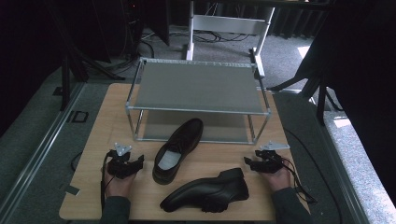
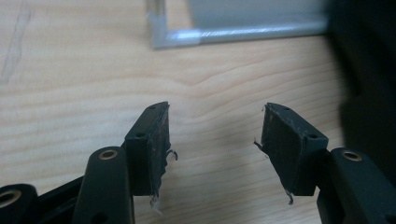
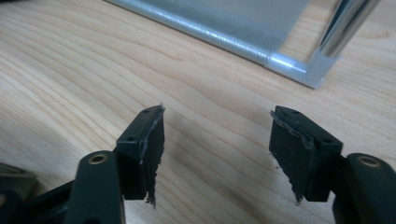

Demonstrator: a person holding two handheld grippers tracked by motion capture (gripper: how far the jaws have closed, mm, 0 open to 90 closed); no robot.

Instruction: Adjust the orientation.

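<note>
On the left side of the wooden table [image 1: 93, 140], the left gripper [image 1: 133, 164] sat low over the wood with its two black jaws spread wide apart. It held nothing, and only bare table showed between its jaws in the left gripper view. The person's left hand [image 1: 119, 183] held it from the near edge. Just to the right of it lay the first black shoe [image 1: 178, 149], standing upright with its toe pointing to the far side, under the front edge of the metal rack [image 1: 196, 86]. Nearer and more to the right lay the second black shoe [image 1: 208, 190], tipped on its side, with its toe pointing left. That made two shoes, and both were on the table, between the two grippers. There was one rack, and it had two shelves, a top one and a low one. On the right side, the right gripper [image 1: 251, 163] also had its jaws wide apart and held nothing. The right hand [image 1: 279, 179] held it near the table's right edge.
</note>
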